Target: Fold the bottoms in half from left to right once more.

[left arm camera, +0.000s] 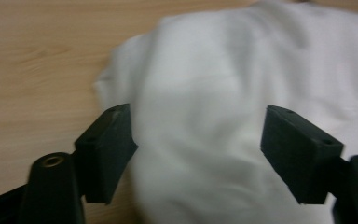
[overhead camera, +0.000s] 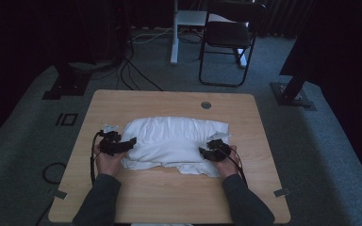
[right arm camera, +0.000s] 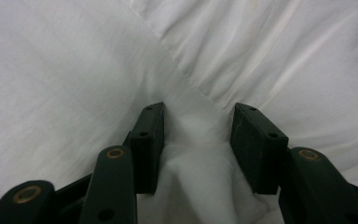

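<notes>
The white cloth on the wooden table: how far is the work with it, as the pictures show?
Done: the white crumpled cloth lies bunched mid-table, apparently partly folded. In hand: the right gripper has a raised fold between its jaws, not fully shut; the left gripper stands open at the cloth's left end. Left: probably closing both grips and folding or spreading it.

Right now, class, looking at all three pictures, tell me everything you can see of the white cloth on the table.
The cloth is plain white fabric, soft and creased, lying bunched in a loose, rumpled heap at the middle of the wooden table, with a lower layer sticking out along its near edge. The left claw stands wide open over its left end. The right claw is at its right end, jaws partly closed, with a raised fold of cloth between them.
</notes>
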The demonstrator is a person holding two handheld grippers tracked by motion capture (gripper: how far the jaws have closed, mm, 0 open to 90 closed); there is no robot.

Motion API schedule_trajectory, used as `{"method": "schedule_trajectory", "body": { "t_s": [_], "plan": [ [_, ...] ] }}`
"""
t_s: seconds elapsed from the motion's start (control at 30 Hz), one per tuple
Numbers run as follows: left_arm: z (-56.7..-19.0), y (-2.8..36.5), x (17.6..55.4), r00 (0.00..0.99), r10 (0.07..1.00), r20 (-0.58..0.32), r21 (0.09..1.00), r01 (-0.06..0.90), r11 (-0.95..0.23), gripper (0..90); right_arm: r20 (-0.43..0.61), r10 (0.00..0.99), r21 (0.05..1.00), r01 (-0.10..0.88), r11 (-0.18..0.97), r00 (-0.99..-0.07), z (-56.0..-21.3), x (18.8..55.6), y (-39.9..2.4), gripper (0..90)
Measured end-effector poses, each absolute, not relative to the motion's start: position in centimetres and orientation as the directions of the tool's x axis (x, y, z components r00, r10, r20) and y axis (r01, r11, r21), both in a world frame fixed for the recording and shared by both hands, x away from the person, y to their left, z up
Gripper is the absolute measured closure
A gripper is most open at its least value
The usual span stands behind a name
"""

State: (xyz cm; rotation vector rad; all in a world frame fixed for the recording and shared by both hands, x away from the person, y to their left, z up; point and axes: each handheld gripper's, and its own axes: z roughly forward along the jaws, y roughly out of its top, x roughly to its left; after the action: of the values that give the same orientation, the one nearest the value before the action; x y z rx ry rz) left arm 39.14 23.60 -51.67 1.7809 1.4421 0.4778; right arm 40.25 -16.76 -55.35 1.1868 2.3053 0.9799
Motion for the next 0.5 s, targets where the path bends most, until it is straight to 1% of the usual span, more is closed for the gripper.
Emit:
{"method": "schedule_trajectory", "body": {
  "t_s": [0.03, 0.1, 0.17, 0.23, 0.33, 0.37, 0.5],
  "plan": [
    [-52.1, 23.9, 39.3, 0.273, 0.946, -0.176, 0.748, 0.662, -0.052, 23.2, -0.008, 0.816, 0.723, 0.56, 0.404, -0.578, -55.4, 40.2, -16.8, 53.7],
    [-52.8, 24.1, 39.7, 0.253, 0.952, -0.173, 0.725, 0.687, -0.051, 18.9, -0.006, 0.817, 0.724, 0.561, 0.402, -0.577, -55.4, 40.2, -16.8, 53.7],
    [-53.4, 24.2, 39.9, 0.243, 0.954, -0.177, 0.709, 0.703, -0.048, 17.0, -0.005, 0.818, 0.725, 0.561, 0.4, -0.576, -55.4, 40.2, -16.8, 53.7],
    [-53.9, 24.2, 40.0, 0.238, 0.953, -0.185, 0.696, 0.717, -0.044, 16.5, -0.007, 0.818, 0.726, 0.559, 0.4, -0.576, -55.4, 40.2, -16.8, 53.7],
    [-54.2, 24.1, 40.0, 0.243, 0.952, -0.188, 0.687, 0.725, -0.049, 15.9, -0.008, 0.817, 0.728, 0.557, 0.4, -0.576, -55.4, 40.2, -16.8, 53.7],
    [-54.5, 23.9, 40.1, 0.251, 0.946, -0.206, 0.67, 0.741, -0.051, 15.9, -0.009, 0.817, 0.731, 0.554, 0.399, -0.576, -55.5, 40.1, -16.8, 53.7],
    [-54.7, 23.1, 39.9, 0.274, 0.943, -0.188, 0.673, 0.736, -0.08, 16.0, -0.009, 0.819, 0.733, 0.553, 0.396, -0.574, -55.5, 40.1, -16.8, 53.7]
  ]
}}
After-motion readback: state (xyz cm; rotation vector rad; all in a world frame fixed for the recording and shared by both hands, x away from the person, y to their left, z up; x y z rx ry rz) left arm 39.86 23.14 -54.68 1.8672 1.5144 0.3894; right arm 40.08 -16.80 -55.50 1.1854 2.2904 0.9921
